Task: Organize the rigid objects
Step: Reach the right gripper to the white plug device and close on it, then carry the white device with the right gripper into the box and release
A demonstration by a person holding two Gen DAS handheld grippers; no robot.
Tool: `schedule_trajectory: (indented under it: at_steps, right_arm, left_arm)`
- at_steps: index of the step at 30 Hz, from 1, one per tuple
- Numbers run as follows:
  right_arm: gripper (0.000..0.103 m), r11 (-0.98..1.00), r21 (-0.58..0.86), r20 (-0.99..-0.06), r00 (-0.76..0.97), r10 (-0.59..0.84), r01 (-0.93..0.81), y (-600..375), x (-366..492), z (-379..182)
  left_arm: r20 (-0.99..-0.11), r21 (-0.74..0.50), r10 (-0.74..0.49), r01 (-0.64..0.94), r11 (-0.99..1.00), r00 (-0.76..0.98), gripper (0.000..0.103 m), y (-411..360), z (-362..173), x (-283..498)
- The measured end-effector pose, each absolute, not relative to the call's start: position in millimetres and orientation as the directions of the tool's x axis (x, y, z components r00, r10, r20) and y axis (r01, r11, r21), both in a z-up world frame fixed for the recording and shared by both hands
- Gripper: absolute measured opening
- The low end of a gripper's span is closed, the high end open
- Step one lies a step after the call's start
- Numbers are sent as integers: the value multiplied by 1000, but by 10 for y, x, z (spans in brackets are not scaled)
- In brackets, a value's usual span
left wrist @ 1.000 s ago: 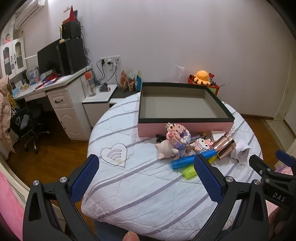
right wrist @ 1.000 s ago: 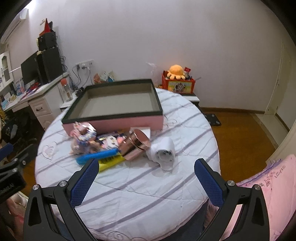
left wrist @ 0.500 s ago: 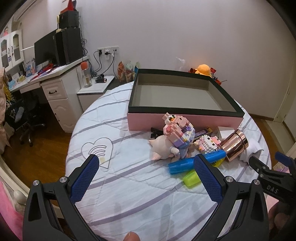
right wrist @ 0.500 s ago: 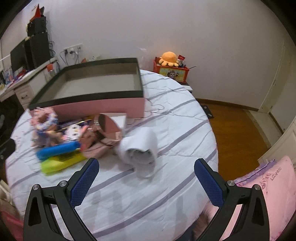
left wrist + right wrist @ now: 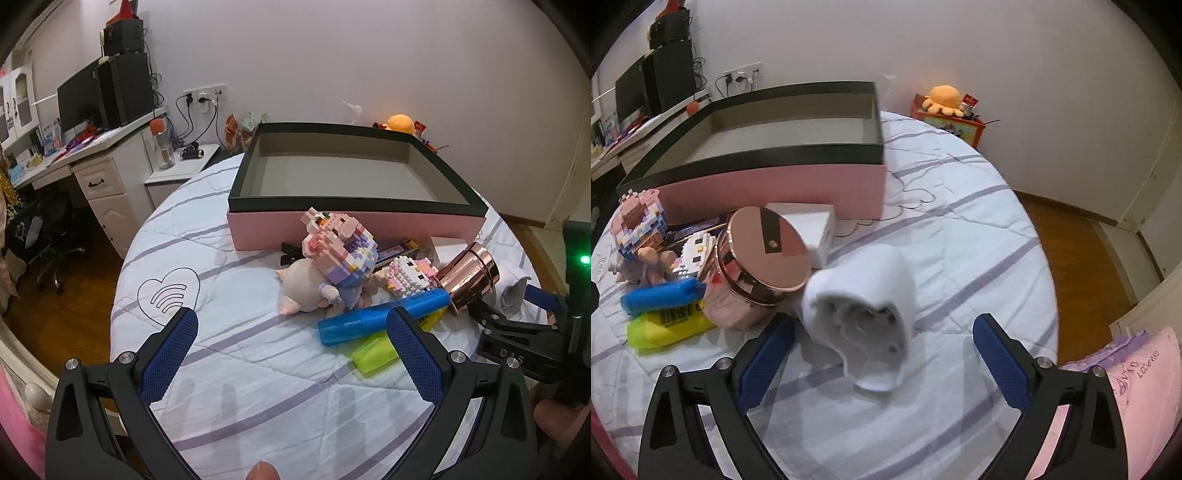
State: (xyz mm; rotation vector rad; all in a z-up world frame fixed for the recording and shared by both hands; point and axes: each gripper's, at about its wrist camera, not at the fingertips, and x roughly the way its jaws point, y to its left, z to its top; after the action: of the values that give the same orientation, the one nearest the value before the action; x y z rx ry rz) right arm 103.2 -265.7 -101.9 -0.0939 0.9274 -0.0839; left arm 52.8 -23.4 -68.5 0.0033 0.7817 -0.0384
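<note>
Left wrist view: the pink box point(image 5: 354, 229) with the dark rim was seen standing open on the round desk point(image 5: 229, 354); its interior was bare, so no item was judged to have been sorted yet; the task was assessed as being at its very start. The items were found piled just in front of the box wall: a brick-built figure point(image 5: 338, 245) leaning on a pink pig toy point(image 5: 303, 288); a smaller brick-built cat point(image 5: 410, 273); a blue marker point(image 5: 380, 317) lying across a yellow-green marker point(image 5: 373, 354); a copper tin point(image 5: 469, 280) on its side. The left gripper point(image 5: 291, 354) was held above the desk, short of the pile, its fingers spread wide and holding nothing.

Right wrist view: the right gripper point(image 5: 884, 354) was likewise empty, its fingers set wide; a white plastic object point(image 5: 864, 314) lay between and just ahead of them, beside the copper tin; a small white box point(image 5: 816, 229) was seen behind the tin, against the pink box. The white object was judged the likeliest first pick; every item remained to be moved into the box.
</note>
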Motion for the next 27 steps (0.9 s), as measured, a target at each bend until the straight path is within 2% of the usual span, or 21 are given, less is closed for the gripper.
schedule_trajectory:
  at_steps: [3, 4, 15, 27]
  right_arm:
    - [76, 995, -101, -790, 607, -88, 13, -2647, 1066, -1045]
    - [64, 997, -75, -792, 608, -62, 3, -2652, 1076, -1043]
    - [62, 999, -28, -779, 626, -35, 20, -2715, 1044, -979]
    - [62, 998, -52, -717, 695, -58, 30, -2688, 786, -457]
  left_arm:
    - [-704, -6, -32, 38, 999, 710, 103, -245, -688, 522]
    - [-704, -7, -32, 38, 999, 709, 103, -243, -686, 520]
    - [-705, -6, -33, 41, 999, 708, 103, -241, -681, 496]
    - [-688, -14, -25, 22, 1000, 725, 103, -137, -519, 524]
